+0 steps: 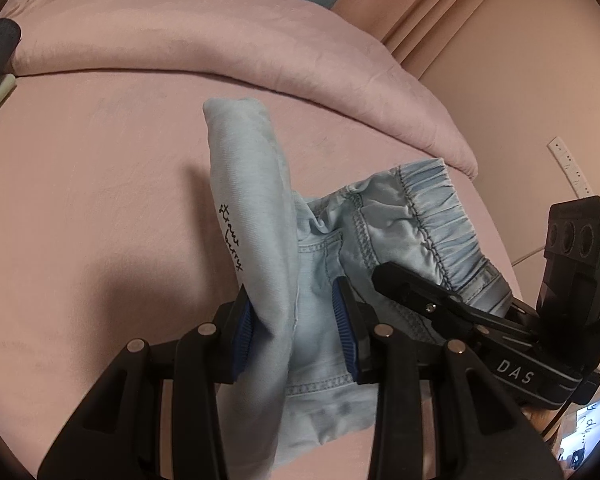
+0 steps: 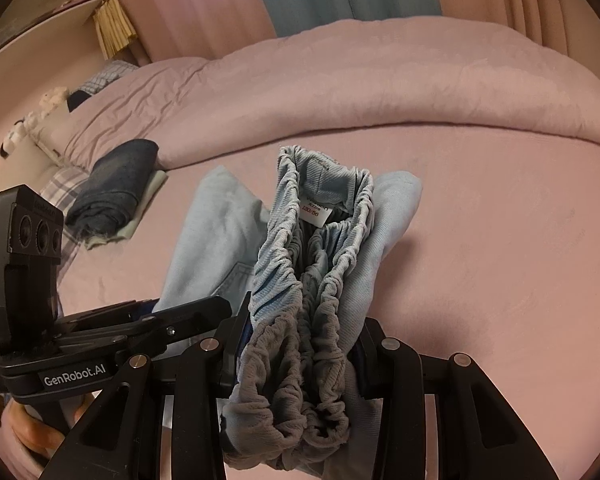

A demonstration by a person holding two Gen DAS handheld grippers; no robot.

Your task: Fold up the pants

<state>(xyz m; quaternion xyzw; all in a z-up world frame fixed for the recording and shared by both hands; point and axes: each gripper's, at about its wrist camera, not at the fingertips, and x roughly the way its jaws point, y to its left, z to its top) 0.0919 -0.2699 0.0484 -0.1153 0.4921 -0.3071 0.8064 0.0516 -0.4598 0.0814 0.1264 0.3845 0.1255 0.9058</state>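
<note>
Both grippers, left gripper (image 1: 296, 332) and right gripper (image 2: 300, 344), clenched on pale-blue pants (image 1: 260, 208); lower evenly onto bed (image 1: 100, 200), keeping waistband (image 2: 320, 240) edges aligned.

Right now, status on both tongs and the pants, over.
Left tongs shut on folded pants. Right tongs shut on elastic waistband. Pink bed sheet below, nothing blocking.

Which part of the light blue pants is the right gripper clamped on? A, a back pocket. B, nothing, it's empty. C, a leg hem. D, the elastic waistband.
D: in the right wrist view the right gripper is shut on the bunched elastic waistband of the pants, whose size tag shows just beyond the grip.
</note>
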